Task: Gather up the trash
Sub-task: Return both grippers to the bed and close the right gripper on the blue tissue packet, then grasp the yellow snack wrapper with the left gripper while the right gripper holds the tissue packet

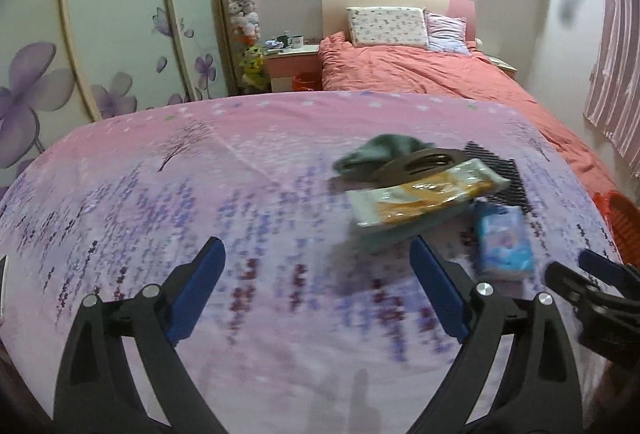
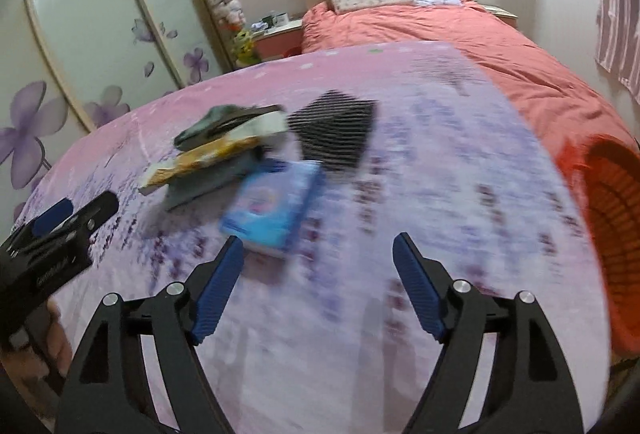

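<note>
**Mei:** Both claws first. Left gripper (image 1: 318, 256) hovers over the lavender-print sheet (image 1: 200, 202) with its blue pads spread wide and nothing between them. Same for the right gripper (image 2: 318, 252): jaws far apart, empty.

**Tao:** Take the blue tissue pack (image 2: 274, 204) as the landmark and go left to right.

**Mei:** Farthest left of the pack, and beyond it, lies a crumpled grey-green cloth (image 2: 208, 124). A dark brown oval object (image 1: 420, 160) sits against that cloth; too blurred to name. Nearer, still left of the pack, an orange-and-white plastic wrapper (image 2: 200, 162) rests on a flat grey-green item (image 2: 212, 182). That stack's corner almost meets the pack.

**Tao:** And the pack itself?

**Mei:** Flat on the sheet, just ahead of the right gripper's left finger, at its tip. From the left wrist it shows right of that gripper's right finger.

**Tao:** Past the pack?

**Mei:** Behind it and slightly right, a black-and-white checked cloth (image 2: 336, 132). Well right of the pack, off the sheet's edge, an orange-red basket (image 2: 616, 218), its mouth facing the camera.

**Tao:** Anything further back?

**Mei:** Beyond the pack, a salmon duvet (image 1: 420, 74) and two pillows (image 1: 386, 26) at the headboard. Motion blur smears all the items.
</note>
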